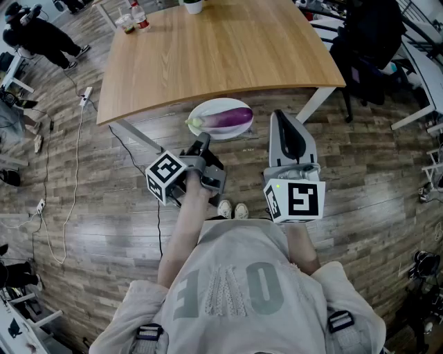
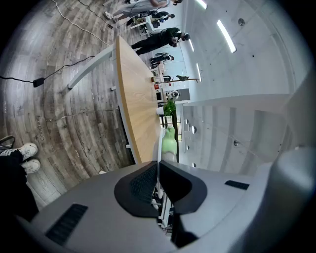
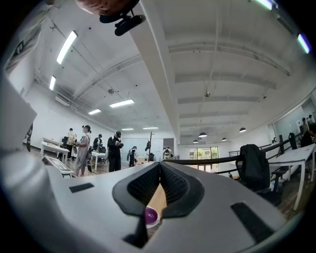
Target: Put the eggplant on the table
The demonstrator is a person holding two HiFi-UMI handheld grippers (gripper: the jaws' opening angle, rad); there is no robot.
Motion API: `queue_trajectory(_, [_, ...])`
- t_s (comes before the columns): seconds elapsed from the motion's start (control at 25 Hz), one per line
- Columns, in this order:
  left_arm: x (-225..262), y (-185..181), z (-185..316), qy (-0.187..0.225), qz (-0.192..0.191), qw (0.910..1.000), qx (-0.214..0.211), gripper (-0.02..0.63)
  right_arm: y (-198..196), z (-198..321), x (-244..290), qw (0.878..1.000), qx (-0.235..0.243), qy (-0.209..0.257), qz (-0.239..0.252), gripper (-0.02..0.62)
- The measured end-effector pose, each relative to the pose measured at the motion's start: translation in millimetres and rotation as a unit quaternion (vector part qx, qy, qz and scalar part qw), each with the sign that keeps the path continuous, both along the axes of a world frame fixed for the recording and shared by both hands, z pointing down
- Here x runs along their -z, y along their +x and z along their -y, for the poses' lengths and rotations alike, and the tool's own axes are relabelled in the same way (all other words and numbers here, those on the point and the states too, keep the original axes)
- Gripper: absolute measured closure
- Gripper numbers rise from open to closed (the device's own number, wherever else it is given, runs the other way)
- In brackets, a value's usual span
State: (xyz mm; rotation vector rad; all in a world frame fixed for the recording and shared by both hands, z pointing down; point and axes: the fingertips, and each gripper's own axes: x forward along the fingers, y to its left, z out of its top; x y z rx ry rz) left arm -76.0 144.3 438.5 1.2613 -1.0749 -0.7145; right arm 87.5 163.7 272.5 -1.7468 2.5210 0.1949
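Observation:
A purple eggplant (image 1: 234, 117) with a green stem lies on a white plate (image 1: 208, 108), held in the air just off the near edge of the wooden table (image 1: 221, 48). My left gripper (image 1: 203, 142) is shut on the plate's near rim. In the left gripper view the plate (image 2: 160, 148) runs edge-on out of the left gripper (image 2: 158, 163), with the green stem (image 2: 170, 142) beyond. My right gripper (image 1: 280, 116) is to the right of the plate, shut and holding nothing. In the right gripper view the eggplant (image 3: 150, 214) shows low behind the right gripper (image 3: 159, 165).
Bottles and cups (image 1: 131, 17) stand at the table's far left corner and a white pot (image 1: 194, 5) at its far edge. A black chair (image 1: 367, 41) is to the right. Cables (image 1: 76, 138) trail over the wooden floor at left. People stand in the background.

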Motion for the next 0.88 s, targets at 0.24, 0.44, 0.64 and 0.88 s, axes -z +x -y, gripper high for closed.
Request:
queue_trajectory(0.24, [-0.4, -0.9, -0.3, -0.002, -0.001, 1.0000, 0.005, 0.586, 1.8, -0.4, 0.5, 1.000, -0.002, 0.001, -0.001, 0.577])
queue_trajectory(0.44, [-2.6, -2.3, -0.1, -0.003, -0.001, 1.0000, 0.009, 0.586, 2.2, -0.3, -0.8, 1.000, -0.001, -0.002, -0.007, 0.577])
queue_trajectory(0.64, [-6.4, -2.6, 0.6, -0.006, -0.005, 0.9999, 0.009, 0.586, -3.8, -1.3, -2.1, 0.999, 0.003, 0.004, -0.035, 0.577])
queue_trajectory(0.88, [-8.0, -10.0, 2.4, -0.002, -0.007, 1.0000, 0.004, 0.586, -25.2, -5.8, 2.9, 0.998, -0.003, 0.018, -0.052, 0.577])
